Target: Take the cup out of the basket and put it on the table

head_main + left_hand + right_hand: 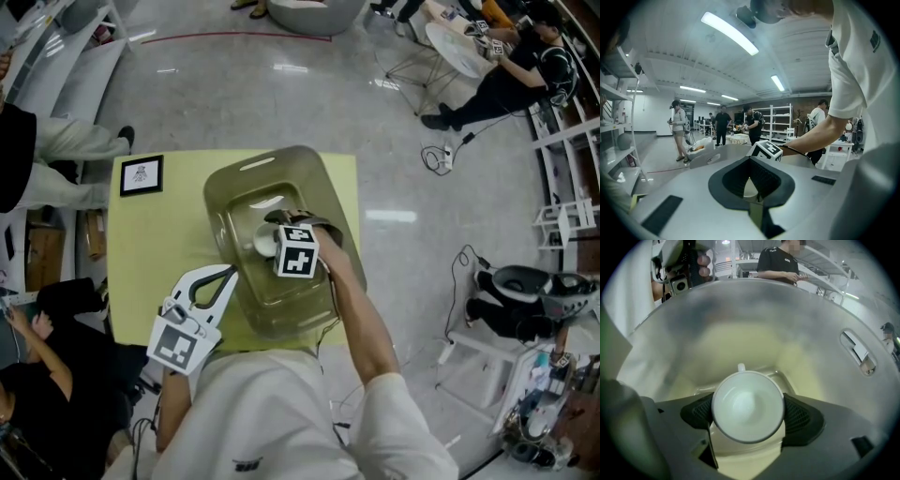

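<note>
Cup (747, 401): white, glazed; judged light, stiff, slippery, chippable. It lies at lower centre of the right gripper view, inside the translucent basket (740, 310), with its handle nub at the upper edge. My right gripper (749, 416) is clamped on its sides, 1 pad each; best hold there. The basket holds only this 1 cup. My left gripper (228, 274), lower left in the head view, is closed on nothing over the yellow table (150, 244).
</note>
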Available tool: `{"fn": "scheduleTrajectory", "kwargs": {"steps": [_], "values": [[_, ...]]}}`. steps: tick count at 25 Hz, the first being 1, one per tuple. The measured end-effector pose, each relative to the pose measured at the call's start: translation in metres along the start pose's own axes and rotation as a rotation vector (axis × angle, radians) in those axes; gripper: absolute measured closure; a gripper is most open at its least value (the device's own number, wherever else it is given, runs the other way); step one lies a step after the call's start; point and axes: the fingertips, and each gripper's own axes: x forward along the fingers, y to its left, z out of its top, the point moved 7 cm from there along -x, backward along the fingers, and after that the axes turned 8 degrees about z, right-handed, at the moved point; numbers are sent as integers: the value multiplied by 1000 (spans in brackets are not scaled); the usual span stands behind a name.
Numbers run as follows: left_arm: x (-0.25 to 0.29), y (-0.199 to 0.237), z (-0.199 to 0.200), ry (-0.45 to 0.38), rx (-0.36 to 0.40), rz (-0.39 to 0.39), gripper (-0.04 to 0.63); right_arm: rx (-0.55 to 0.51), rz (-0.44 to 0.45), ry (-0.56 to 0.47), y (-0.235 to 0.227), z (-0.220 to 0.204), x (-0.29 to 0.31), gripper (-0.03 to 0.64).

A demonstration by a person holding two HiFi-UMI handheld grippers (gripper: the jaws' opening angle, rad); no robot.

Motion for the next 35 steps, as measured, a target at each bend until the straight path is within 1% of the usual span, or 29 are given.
{"fn": "scheduleTrajectory", "kwargs": {"steps": [8,13,18,27,35], "values": [[-14,-6,4,-19,2,7,594,-28,-29,0,19,16,-41,202],[-23,-5,5,-27,7,10,594,-51,-65,-10,24,32,-68,202],[-34,-8,6,-29,-5,19,594,-66,-90,-16,33,45,-96,201],[-53,-13,6,-52,21,22,594,-105,-137,-27,53,68,-130,201],[-75,-13,8,-69,19,42,594,-162,-186,-42,74,99,-162,201]]}}
